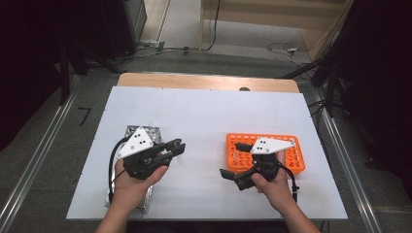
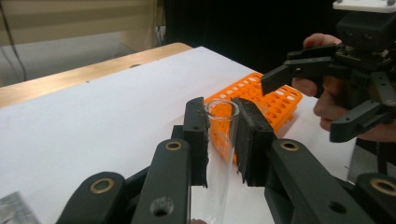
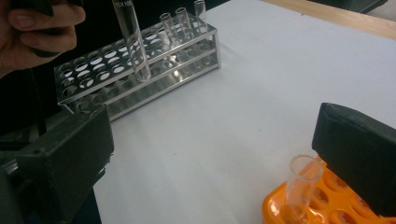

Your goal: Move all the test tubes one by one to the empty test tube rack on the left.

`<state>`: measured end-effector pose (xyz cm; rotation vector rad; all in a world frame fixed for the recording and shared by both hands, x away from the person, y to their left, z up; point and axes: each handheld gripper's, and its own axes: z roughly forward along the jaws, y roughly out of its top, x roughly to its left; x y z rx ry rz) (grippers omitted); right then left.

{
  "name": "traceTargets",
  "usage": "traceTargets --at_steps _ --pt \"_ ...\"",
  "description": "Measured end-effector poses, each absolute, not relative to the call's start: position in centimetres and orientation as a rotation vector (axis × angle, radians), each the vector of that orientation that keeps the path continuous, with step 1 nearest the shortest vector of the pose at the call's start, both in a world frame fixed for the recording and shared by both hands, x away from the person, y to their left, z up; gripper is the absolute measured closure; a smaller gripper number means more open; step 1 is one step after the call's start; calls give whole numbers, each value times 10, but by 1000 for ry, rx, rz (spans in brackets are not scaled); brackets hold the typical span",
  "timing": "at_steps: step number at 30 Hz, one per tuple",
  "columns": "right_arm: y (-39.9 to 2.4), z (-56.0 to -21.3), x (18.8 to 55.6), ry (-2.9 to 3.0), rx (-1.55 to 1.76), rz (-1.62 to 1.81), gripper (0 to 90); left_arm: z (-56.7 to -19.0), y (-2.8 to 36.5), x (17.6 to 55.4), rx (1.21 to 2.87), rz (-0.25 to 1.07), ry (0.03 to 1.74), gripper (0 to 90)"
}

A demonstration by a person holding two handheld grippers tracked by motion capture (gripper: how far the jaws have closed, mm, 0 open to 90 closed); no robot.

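The glass test tube (image 2: 222, 140) hangs clamped near its mouth between the pads of the left gripper (image 2: 223, 140), lifted clear of the metal rack (image 3: 140, 70) and carried over the white table (image 1: 204, 126) toward the orange rack (image 1: 291, 160). The right gripper (image 3: 210, 154) stands wide open with nothing between its jaws, just beside a tube (image 3: 301, 186) already seated in the orange rack's corner. To finish well, I judge the held tube should stay upright (glass slips easily), be lined up directly over an empty hole, then lowered straight before the pads let go.
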<state>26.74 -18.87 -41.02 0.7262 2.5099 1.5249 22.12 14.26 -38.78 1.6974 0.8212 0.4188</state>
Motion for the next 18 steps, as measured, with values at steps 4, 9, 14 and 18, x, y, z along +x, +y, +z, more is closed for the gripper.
traceTargets --at_steps 4,9,14,18 --pt "-196 -409 270 2493 744 1526 0 -387 154 223 1679 442 851 758" --pt "-206 -410 274 2477 766 1511 0 -387 168 225 1660 464 890 758" --pt "-215 -411 277 2471 787 1501 0 -389 178 226 1653 499 926 759" --pt "-222 -411 278 2464 802 1488 0 -392 185 228 1649 518 952 759"
